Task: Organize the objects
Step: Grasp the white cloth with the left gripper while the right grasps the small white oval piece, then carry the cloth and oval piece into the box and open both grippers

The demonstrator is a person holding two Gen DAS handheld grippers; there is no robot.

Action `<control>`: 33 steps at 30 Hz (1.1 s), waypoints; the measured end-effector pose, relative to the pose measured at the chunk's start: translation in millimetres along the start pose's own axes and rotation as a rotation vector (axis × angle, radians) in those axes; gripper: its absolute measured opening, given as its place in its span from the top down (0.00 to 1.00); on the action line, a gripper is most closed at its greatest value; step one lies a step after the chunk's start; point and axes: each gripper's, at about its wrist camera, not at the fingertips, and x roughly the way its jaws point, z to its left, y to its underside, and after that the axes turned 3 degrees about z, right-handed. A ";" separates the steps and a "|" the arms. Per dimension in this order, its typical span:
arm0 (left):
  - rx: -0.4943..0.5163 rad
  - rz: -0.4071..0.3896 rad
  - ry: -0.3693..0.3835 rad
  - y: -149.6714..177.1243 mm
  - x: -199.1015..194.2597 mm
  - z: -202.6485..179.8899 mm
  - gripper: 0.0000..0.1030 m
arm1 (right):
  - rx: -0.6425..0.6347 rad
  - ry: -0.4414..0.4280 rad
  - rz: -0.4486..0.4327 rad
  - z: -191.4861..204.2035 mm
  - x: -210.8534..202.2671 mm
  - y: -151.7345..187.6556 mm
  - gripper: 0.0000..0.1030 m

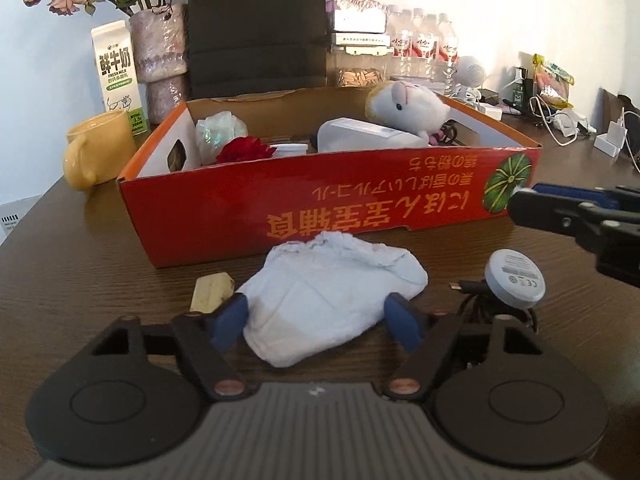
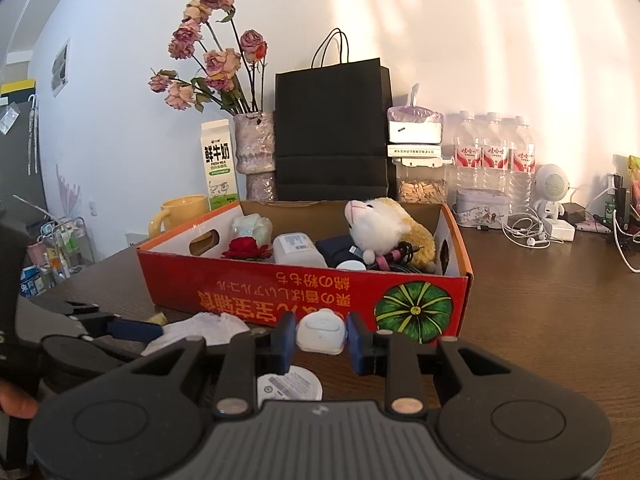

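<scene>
A crumpled white cloth [image 1: 320, 300] lies on the dark wooden table [image 1: 100, 280] in front of a red cardboard box [image 1: 320, 208]. My left gripper [image 1: 318, 316] is open, its blue fingers [image 1: 232, 316] on either side of the cloth and touching its edges without squeezing it. My right gripper [image 2: 322, 340] is shut on a small white rounded case [image 2: 320, 334] just before the box's front wall [image 2: 280, 292]. In the left wrist view the right gripper [image 1: 520, 204] reaches in from the right. A round white puck [image 1: 514, 280] with a black cable lies beside the cloth.
The box holds a plush sheep [image 2: 384, 228], a red flower [image 2: 246, 248], a white device [image 2: 298, 250] and cables. A pale yellow scrap [image 1: 212, 292] lies left of the cloth. Behind the box stand a yellow mug [image 1: 96, 148], a milk carton [image 1: 116, 72], a vase, a black bag [image 2: 332, 132] and bottles.
</scene>
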 end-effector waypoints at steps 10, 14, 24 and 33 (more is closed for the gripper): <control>-0.020 -0.043 0.067 1.8 -17.4 8.7 0.51 | 0.005 0.012 0.015 -1.1 1.1 4.5 0.75; -0.001 -0.101 0.070 0.5 -37.3 12.8 0.51 | 0.000 0.014 0.020 -0.5 1.7 4.7 0.75; -0.007 -0.222 0.082 -17.3 -80.5 35.2 0.51 | -0.029 0.018 0.011 10.2 -2.1 -3.6 0.75; -0.016 -0.269 0.095 -37.6 -84.6 46.3 0.51 | -0.068 -0.003 -0.018 29.0 3.3 -30.2 0.75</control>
